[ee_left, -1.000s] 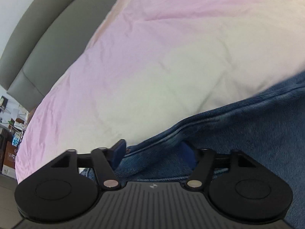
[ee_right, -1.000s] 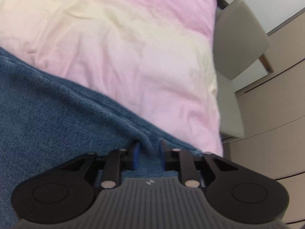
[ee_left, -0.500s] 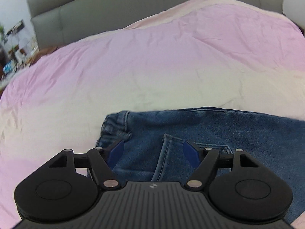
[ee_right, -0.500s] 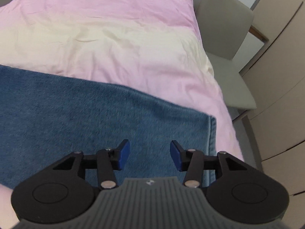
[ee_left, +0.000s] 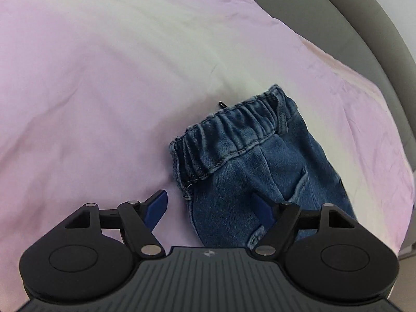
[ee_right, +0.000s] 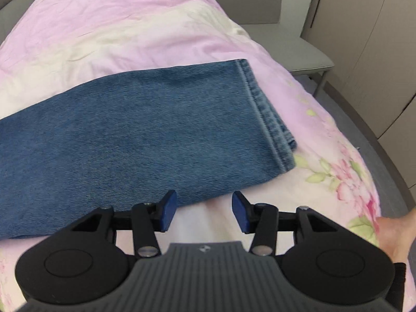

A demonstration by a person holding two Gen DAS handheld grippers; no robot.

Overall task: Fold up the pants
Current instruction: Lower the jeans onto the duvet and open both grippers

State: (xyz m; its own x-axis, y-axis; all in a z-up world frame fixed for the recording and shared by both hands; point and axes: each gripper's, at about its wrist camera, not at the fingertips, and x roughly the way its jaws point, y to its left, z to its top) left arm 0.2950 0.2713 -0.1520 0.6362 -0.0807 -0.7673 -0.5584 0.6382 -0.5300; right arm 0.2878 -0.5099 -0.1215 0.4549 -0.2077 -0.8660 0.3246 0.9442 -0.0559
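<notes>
Gaping wide, left claw (ee_left: 210,208) and right claw (ee_right: 204,212) hover empty over jeans (ee_right: 135,130).

left hand-held gripper (ee_left: 210,209): black, blue pads | right hand-held gripper (ee_right: 204,212): same, silver screws

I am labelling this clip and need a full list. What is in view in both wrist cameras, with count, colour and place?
pants: one pair, blue denim, flat on the bed; elastic waistband in left view, hem in right view
bedspread: one, pink and cream, floral print near the right edge, under the pants
headboard: one, grey, beyond the bed
chair: one, grey, beside the bed
cabinets: beige, behind the chair
left gripper: one, black with blue pads, open, at the waist end
right gripper: one, black with blue pads, open, by the leg's near edge
</notes>
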